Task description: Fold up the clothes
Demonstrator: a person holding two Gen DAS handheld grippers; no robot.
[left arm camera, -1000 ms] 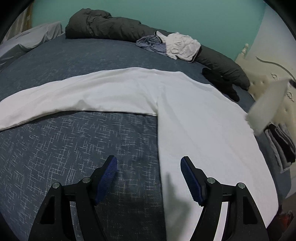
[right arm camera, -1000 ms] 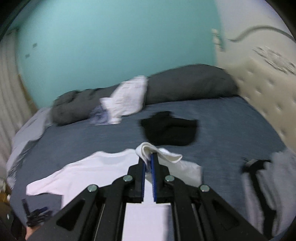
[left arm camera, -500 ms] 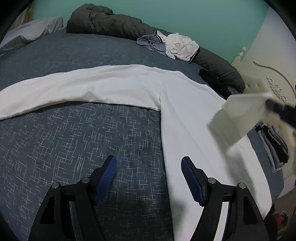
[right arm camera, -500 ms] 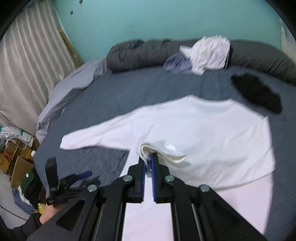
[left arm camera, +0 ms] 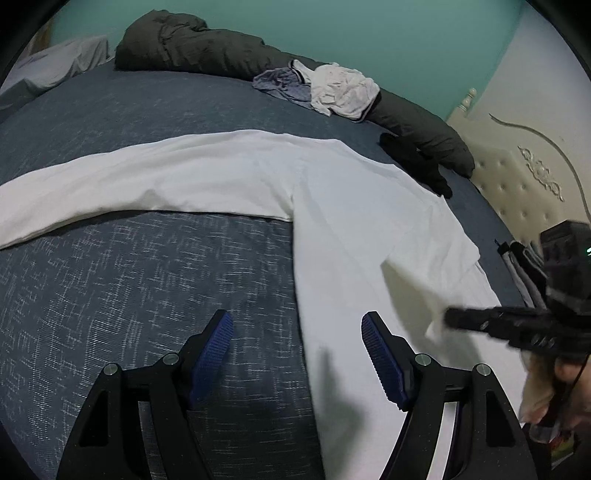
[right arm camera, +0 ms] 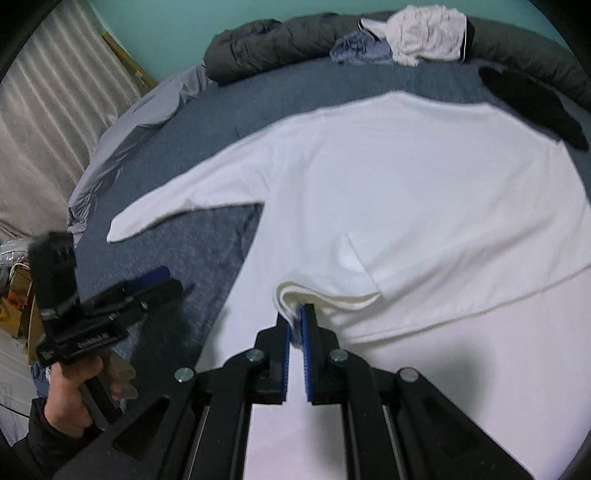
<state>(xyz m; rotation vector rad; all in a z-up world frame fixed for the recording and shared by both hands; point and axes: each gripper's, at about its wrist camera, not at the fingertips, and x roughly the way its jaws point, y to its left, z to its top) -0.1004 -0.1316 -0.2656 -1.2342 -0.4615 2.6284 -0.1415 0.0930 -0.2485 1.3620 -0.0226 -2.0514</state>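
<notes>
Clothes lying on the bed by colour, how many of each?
White: 2, the long-sleeved shirt and the crumpled garment
Blue-grey: 1, crumpled garment
Black: 1, small garment
Total: 4

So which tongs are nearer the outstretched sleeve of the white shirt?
Left. The left tongs hang open over the bedspread just below that sleeve. The right tongs are farther off over the shirt's body, opening, with the folded-over other sleeve's cuff still between them.

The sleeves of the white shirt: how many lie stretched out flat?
1: the left sleeve lies out over the blue bedspread. The other sleeve is folded across the body.
</notes>
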